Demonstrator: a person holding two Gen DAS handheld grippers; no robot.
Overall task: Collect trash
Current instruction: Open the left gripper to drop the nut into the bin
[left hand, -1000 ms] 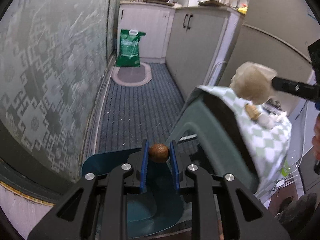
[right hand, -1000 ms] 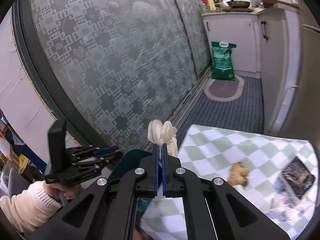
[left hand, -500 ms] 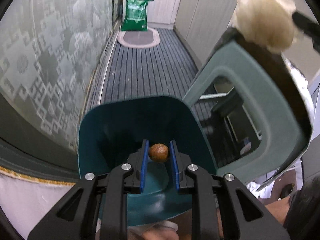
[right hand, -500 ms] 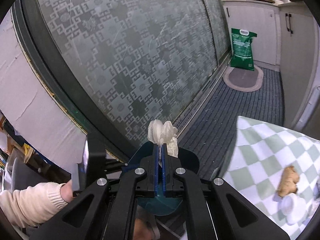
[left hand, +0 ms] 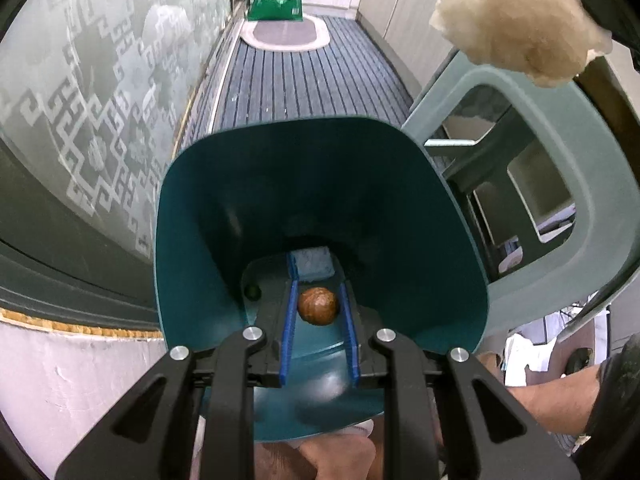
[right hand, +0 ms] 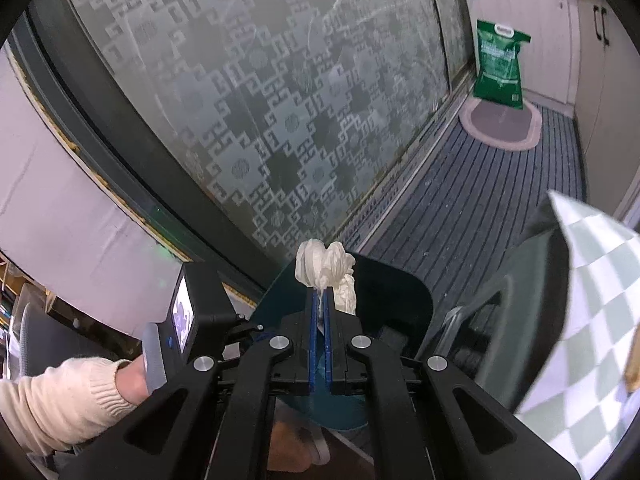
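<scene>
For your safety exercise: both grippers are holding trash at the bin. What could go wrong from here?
1. The right gripper pinches only a thin fold of the tissue. The wad sits near the bin rim, so on release it may land outside.
2. The nut in the left gripper is round; it might bounce off the wall on release.
3. Both grippers crowd one opening and could collide.

Frosted glass sliding door with a pale geometric fret pattern (right hand: pixel 304 92) along one side. Dark ribbed floor matting (left hand: pixel 308 76) running to an oval grey mat (right hand: pixel 500 126); upright green printed sack (right hand: pixel 500 68) at its far edge. Cream cabinet doors (right hand: pixel 560 40) behind. Green-and-white checked tablecloth (right hand: pixel 592 320) nearby.
</scene>
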